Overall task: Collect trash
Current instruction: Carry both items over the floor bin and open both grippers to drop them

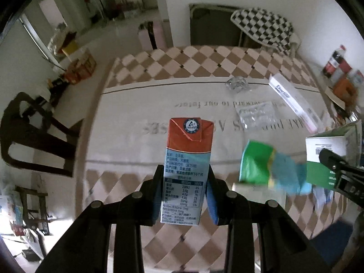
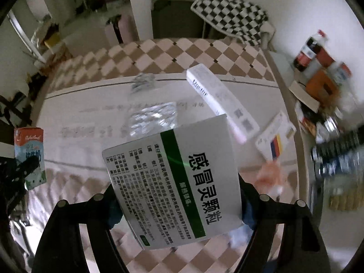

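Note:
My left gripper (image 1: 185,195) is shut on a red and light blue milk carton (image 1: 187,159), held upright above the table; the carton also shows at the left in the right wrist view (image 2: 29,157). My right gripper (image 2: 177,202) is shut on a white and green medicine box (image 2: 177,182), held tilted above the table; this box shows at the right edge in the left wrist view (image 1: 332,152). A crumpled green and blue wrapper (image 1: 268,166), a blister pack (image 1: 257,113), a long white box (image 1: 291,97) and clear crumpled plastic (image 1: 236,83) lie on the table.
The table (image 1: 159,63) has a checkered brown and white cloth. A small white packet (image 2: 275,136) and an orange wrapper (image 2: 270,175) lie near its right edge. Bottles and boxes (image 2: 318,68) crowd a shelf on the right. A dark chair (image 1: 34,136) stands left.

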